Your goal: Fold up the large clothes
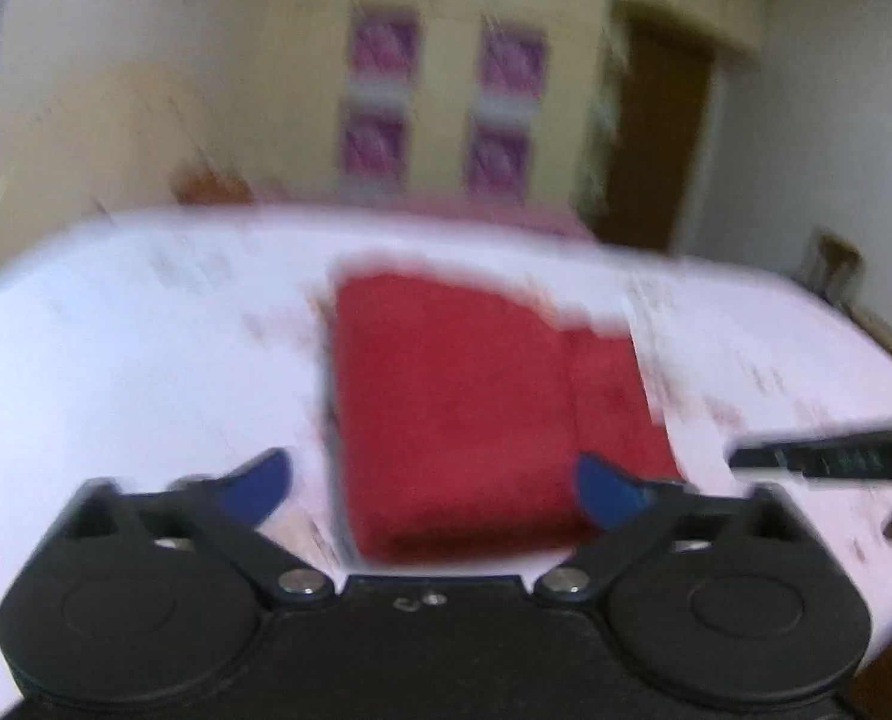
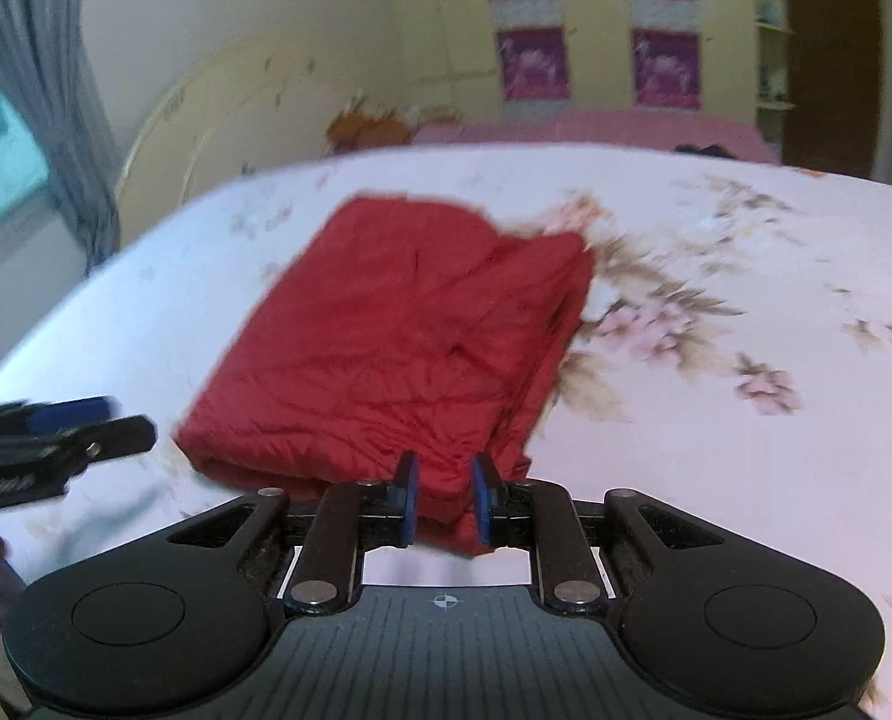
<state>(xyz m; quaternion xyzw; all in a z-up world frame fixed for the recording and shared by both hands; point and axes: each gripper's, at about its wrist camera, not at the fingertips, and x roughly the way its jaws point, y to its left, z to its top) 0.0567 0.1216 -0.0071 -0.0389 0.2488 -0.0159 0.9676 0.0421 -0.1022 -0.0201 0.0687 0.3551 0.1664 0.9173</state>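
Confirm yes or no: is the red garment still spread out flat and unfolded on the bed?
No. The red garment lies folded into a compact layered bundle on the floral bed sheet.

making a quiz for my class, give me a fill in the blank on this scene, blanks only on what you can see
1. The folded garment is ____ in colour.
2. It lies on a bed sheet printed with ____.
3. The left gripper has its jaws ____.
4. Purple panels hang on the ____ behind the bed.

Missing words: red; flowers; open; wall
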